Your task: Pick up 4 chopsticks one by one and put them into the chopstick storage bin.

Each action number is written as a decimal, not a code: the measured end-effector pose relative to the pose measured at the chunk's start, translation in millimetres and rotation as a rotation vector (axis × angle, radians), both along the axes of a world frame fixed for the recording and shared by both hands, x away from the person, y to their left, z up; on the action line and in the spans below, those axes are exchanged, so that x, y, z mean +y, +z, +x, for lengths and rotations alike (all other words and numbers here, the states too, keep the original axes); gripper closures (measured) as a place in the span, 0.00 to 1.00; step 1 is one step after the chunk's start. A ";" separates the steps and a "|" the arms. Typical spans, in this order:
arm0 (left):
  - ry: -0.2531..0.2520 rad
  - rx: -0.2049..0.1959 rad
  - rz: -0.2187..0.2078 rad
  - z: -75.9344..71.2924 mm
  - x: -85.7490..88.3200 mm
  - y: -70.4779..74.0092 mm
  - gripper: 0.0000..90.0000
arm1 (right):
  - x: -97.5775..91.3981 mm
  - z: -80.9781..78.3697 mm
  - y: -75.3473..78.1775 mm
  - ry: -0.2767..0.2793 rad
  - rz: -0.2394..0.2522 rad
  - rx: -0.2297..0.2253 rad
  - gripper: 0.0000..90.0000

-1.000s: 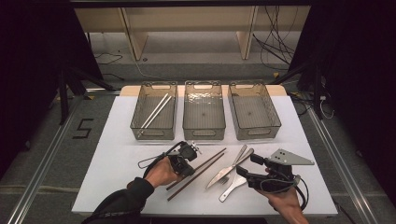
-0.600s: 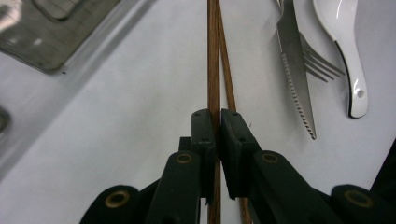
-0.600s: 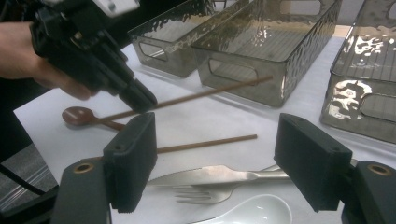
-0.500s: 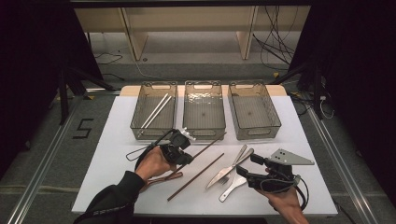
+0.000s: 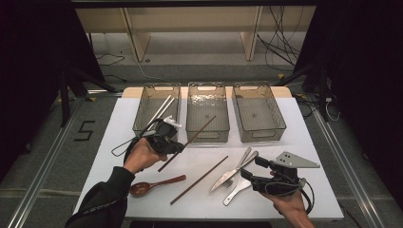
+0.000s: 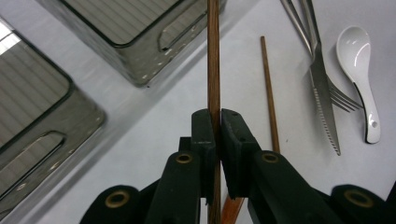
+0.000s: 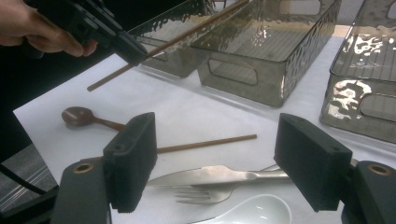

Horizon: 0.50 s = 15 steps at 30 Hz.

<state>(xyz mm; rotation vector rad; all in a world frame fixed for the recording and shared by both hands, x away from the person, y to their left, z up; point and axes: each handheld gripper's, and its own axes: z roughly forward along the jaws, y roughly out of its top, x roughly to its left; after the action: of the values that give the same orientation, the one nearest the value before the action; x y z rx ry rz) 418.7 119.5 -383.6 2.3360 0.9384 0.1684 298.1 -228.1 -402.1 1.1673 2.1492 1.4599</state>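
The left hand-held gripper (image 5: 177, 147) is clamped on a brown chopstick (image 5: 190, 141), held above the bench (image 5: 119, 123). Its long axis slants from near-left to far-right, the far tip over the near wall of the middle bin (image 5: 207, 134). A second chopstick (image 5: 198, 180) lies flat on open bench nearer. The right hand-held gripper (image 5: 247, 167) has its jaws apart beside the knife (image 5: 230, 172).
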 end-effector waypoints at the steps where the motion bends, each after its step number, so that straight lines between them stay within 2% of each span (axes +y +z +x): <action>1: 0.000 -0.001 0.000 1.1 2.1 0.8 0.93 | -0.1 -0.1 0.1 -0.001 0.001 0.003 0.34; 9: 0.042 -0.016 -0.027 8.5 17.0 6.1 0.93 | -0.7 0.2 0.0 -0.004 0.003 0.002 0.34; 15: 0.102 -0.051 -0.048 19.6 34.5 15.7 0.93 | -0.9 0.2 -0.2 -0.005 0.004 0.003 0.34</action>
<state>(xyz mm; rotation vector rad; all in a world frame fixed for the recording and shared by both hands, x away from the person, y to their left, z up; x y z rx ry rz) 438.3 154.0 -368.0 2.2311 1.0257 0.2430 298.3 -229.0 -402.2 1.1756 2.1448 1.4624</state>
